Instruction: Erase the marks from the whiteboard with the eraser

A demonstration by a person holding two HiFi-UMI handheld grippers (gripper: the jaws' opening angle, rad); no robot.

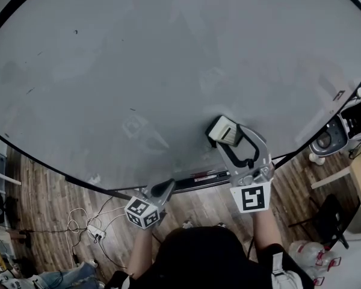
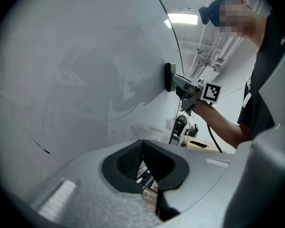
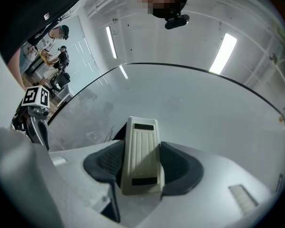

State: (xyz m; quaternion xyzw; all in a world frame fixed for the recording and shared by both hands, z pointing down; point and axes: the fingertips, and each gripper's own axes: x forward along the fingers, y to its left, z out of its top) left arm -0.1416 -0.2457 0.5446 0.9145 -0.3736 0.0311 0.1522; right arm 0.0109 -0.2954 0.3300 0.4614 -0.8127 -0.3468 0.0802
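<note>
Right gripper: jaws clamped on the eraser, one dark pad on each long side. The pale ribbed back faces the camera and the eraser sticks out ahead of the jaw tips. In the left gripper view the eraser's front face lies flat on the whiteboard, so we call it touching. The board fills everything ahead of these jaws and we see no marks close around them there.

Left gripper: jaws closed, pads meeting at the tips, nothing between them (only a thin gap lower down with background showing through). It hangs low, near the board's bottom edge, and we see no contact with the board. The board runs along the left of these jaws, and a short dark stroke sits on it well to their left.

In the head view the eraser is on the lower right part of the board, with the left gripper down to its left, clearly apart. A few small dark specks lie far up the board from both pairs of jaws. Faint grey smudges show beside the eraser. Below the left gripper are a wood floor and white cables.
</note>
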